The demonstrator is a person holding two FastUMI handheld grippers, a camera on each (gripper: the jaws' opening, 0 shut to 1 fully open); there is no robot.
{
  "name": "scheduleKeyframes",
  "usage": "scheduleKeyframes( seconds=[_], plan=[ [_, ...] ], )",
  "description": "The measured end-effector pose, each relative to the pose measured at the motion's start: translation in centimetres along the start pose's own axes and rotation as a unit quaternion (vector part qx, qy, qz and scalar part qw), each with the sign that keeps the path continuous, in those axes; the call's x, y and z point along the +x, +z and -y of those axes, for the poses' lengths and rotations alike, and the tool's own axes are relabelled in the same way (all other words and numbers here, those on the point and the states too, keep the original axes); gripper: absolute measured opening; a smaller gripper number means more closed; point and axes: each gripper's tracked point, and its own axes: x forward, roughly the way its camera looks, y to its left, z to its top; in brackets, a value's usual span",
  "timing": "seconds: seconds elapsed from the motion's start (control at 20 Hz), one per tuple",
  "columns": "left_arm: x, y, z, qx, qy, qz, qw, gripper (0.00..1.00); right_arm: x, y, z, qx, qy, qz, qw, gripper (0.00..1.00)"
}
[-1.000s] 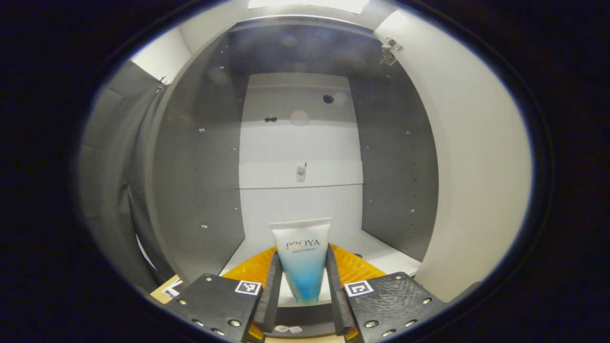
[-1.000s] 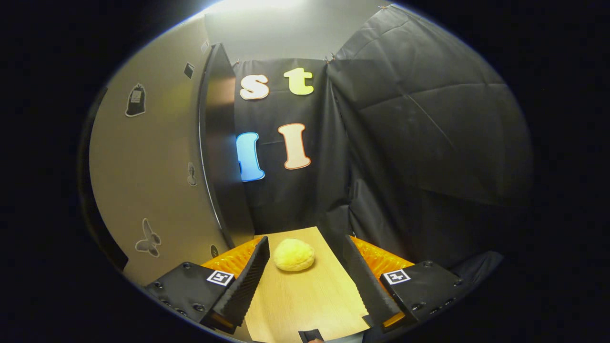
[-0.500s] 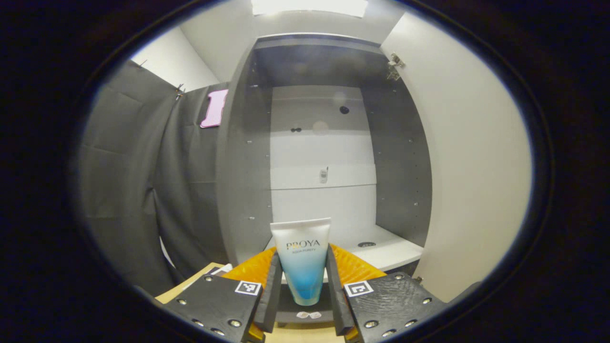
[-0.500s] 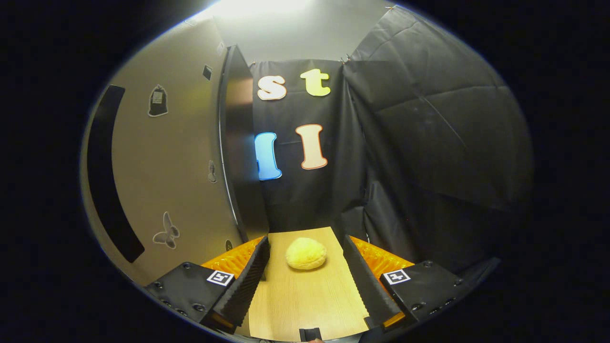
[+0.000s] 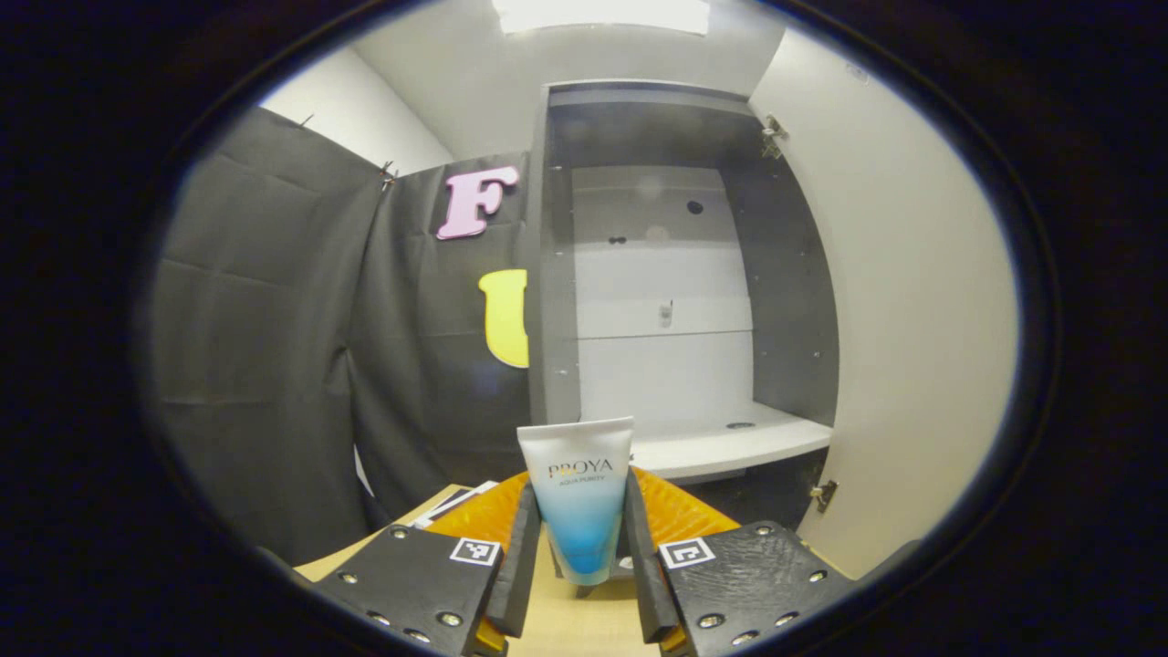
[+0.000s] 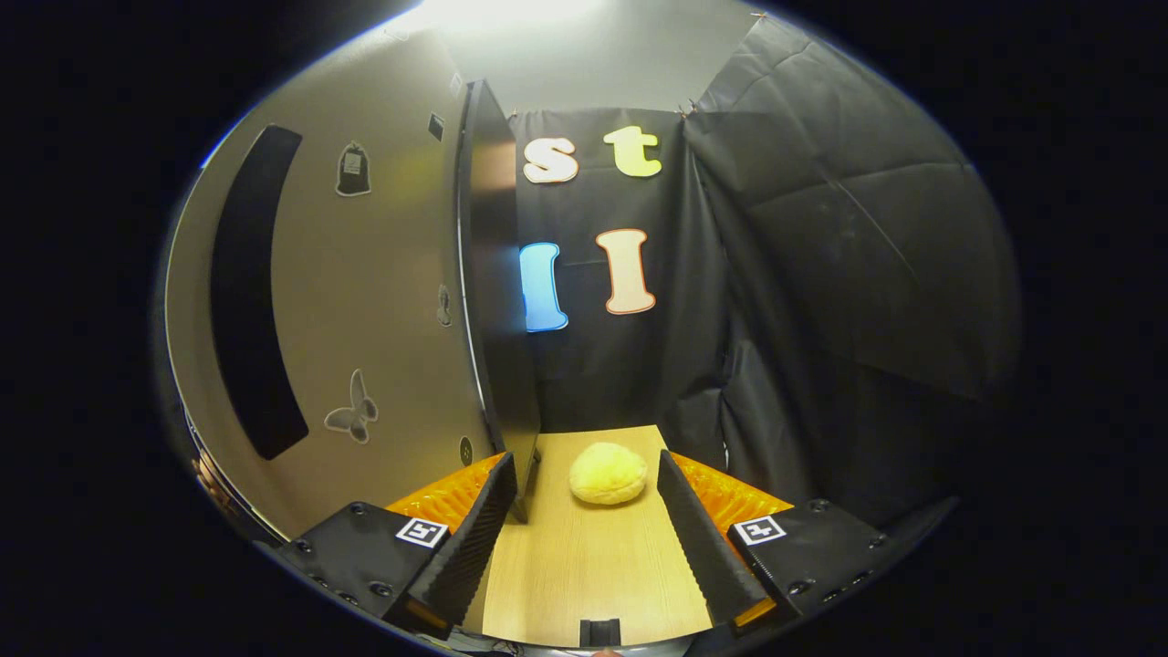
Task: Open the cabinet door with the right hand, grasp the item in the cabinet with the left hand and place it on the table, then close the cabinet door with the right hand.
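Left gripper [image 5: 578,547] pinching the tube [image 5: 577,493] upright, out of the cabinet [image 5: 675,274], above the table [image 5: 584,630]. Cabinet door [image 5: 912,301] open. Right gripper [image 6: 584,534] spread, holding nothing, above the table near a yellow bun [image 6: 608,474].

Left gripper view faces open cabinet [image 5: 662,301]; right, table [image 6: 593,566].
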Motion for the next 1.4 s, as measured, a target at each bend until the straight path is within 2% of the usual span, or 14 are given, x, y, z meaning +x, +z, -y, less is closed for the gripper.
scheduleKeyframes(
  seconds=[0.05, 0.1, 0.35, 0.4, 0.65, 0.75, 0.8, 0.9, 0.95, 1.0, 1.05, 1.15, 1.4],
  plan=[
    [-0.7, -0.7, -0.5, -0.004, 0.003, -0.002, 1.0, 0.49, -0.2, -0.2, -0.2, -0.002, 0.002, 0.0, 1.0, 0.93],
    [-1.3, -1.5, -1.1, -0.008, 0.005, -0.002, 1.0, 0.46, -0.3, -0.2, -0.3, -0.003, 0.003, 0.0, 1.0, 0.98],
    [-3.9, -6.0, -3.3, -0.018, 0.008, -0.014, 1.0, 0.49, -0.7, -0.9, -0.5, -0.005, 0.005, -0.003, 1.0, 0.98],
    [-4.3, -7.0, -3.7, -0.015, 0.009, -0.017, 1.0, 0.52, -0.7, -1.1, -0.4, -0.009, 0.003, -0.003, 1.0, 0.98],
    [-5.9, -11.9, -4.8, -0.012, 0.01, -0.029, 0.999, 0.52, -0.2, -2.7, -0.7, -0.007, -0.002, -0.013, 1.0, 0.98],
    [-6.6, -14.4, -5.2, -0.011, 0.01, -0.041, 0.999, 0.49, -0.3, -3.8, -0.4, 0.0, -0.003, -0.02, 1.0, 0.98],
    [-7.0, -15.6, -5.3, -0.009, 0.011, -0.048, 0.999, 0.47, -0.2, -4.1, -0.2, 0.0, -0.006, -0.023, 1.0, 0.93],
    [-7.7, -17.9, -5.3, -0.006, 0.011, -0.061, 0.998, 0.46, 0.0, -3.9, 0.2, -0.004, -0.021, -0.015, 1.0, 0.93],
    [-7.9, -19.0, -5.4, -0.006, 0.009, -0.068, 0.998, 0.46, 0.0, -3.6, 0.4, -0.005, -0.028, -0.006, 1.0, 0.98],
    [-8.3, -20.0, -5.2, -0.006, 0.008, -0.074, 0.997, 0.49, 0.0, -3.3, 0.6, -0.003, -0.033, 0.004, 0.999, 0.98],
    [-8.5, -21.0, -5.2, -0.006, 0.007, -0.079, 0.997, 0.46, -0.1, -3.1, 0.6, 0.0, -0.037, 0.014, 0.999, 0.98],
    [-8.6, -23.2, -5.4, -0.006, 0.007, -0.087, 0.996, 0.52, -0.1, -2.8, 0.6, 0.004, -0.043, 0.027, 0.999, 0.98],
    [-9.2, -27.9, -5.3, -0.014, 0.016, -0.11, 0.994, 0.49, 0.1, -3.7, 0.7, -0.009, -0.055, 0.019, 0.998, 0.98]
  ],
)
